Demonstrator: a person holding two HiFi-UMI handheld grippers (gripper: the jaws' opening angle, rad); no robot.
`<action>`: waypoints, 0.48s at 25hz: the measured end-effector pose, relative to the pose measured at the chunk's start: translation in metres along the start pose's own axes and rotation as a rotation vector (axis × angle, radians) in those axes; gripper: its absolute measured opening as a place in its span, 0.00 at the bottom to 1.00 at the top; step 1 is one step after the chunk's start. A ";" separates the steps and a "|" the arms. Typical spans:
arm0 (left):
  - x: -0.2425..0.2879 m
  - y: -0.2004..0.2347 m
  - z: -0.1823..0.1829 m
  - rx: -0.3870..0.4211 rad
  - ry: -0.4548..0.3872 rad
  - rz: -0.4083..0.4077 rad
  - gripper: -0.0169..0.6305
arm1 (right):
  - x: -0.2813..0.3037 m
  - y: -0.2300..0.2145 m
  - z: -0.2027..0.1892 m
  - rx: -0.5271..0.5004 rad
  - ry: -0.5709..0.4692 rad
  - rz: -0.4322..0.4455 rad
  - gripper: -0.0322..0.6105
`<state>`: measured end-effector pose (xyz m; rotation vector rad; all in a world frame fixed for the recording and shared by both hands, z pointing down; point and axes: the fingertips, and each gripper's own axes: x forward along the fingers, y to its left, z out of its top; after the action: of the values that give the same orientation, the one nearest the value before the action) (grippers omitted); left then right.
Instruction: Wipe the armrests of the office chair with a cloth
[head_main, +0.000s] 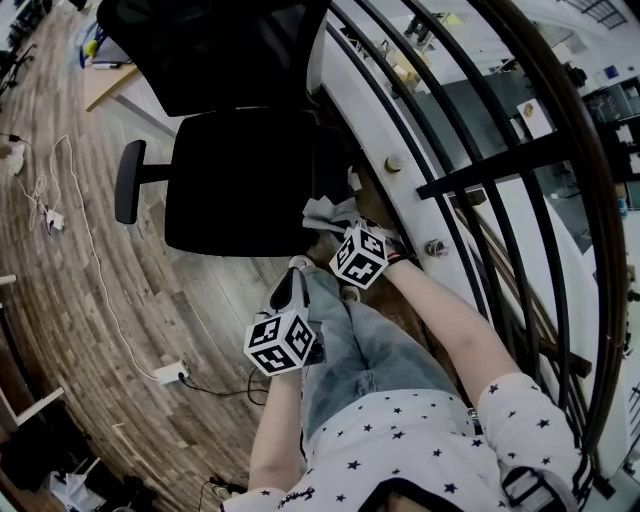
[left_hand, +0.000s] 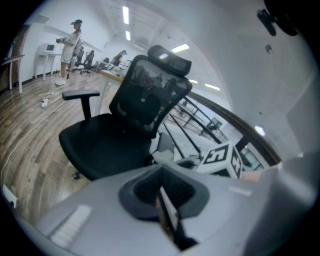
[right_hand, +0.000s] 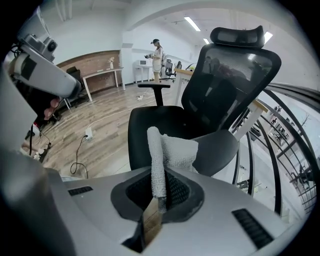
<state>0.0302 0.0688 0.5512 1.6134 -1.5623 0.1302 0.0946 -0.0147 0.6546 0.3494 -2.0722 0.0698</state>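
Note:
The black office chair (head_main: 240, 180) stands in front of me, its left armrest (head_main: 130, 180) in plain sight. A white cloth (head_main: 325, 212) lies over the front of the right armrest (right_hand: 225, 150). My right gripper (head_main: 338, 228) is shut on the cloth (right_hand: 167, 152), which rises from between its jaws onto that armrest. The far armrest (right_hand: 154, 86) shows behind the seat. My left gripper (head_main: 290, 290) hangs lower, apart from the chair, over my leg. Its jaws (left_hand: 167, 212) are shut with nothing between them. From it I see the chair (left_hand: 145, 100) and the right gripper's marker cube (left_hand: 222, 160).
A curved black railing (head_main: 480, 160) runs close along the chair's right side. A power strip (head_main: 170, 373) with cables lies on the wooden floor to the left. Desks and a person (right_hand: 157, 57) stand far back in the room.

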 end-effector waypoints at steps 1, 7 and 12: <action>-0.001 0.001 0.000 -0.001 -0.001 0.001 0.04 | -0.001 0.000 0.001 -0.001 0.001 -0.002 0.09; -0.010 0.001 0.000 -0.009 -0.013 0.005 0.04 | -0.008 0.004 0.004 0.003 -0.013 -0.012 0.09; -0.020 0.000 -0.001 -0.015 -0.029 0.015 0.04 | -0.023 0.013 0.009 0.019 -0.053 -0.018 0.09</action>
<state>0.0266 0.0846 0.5390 1.5990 -1.5939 0.1028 0.0940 0.0008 0.6314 0.3853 -2.1218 0.0707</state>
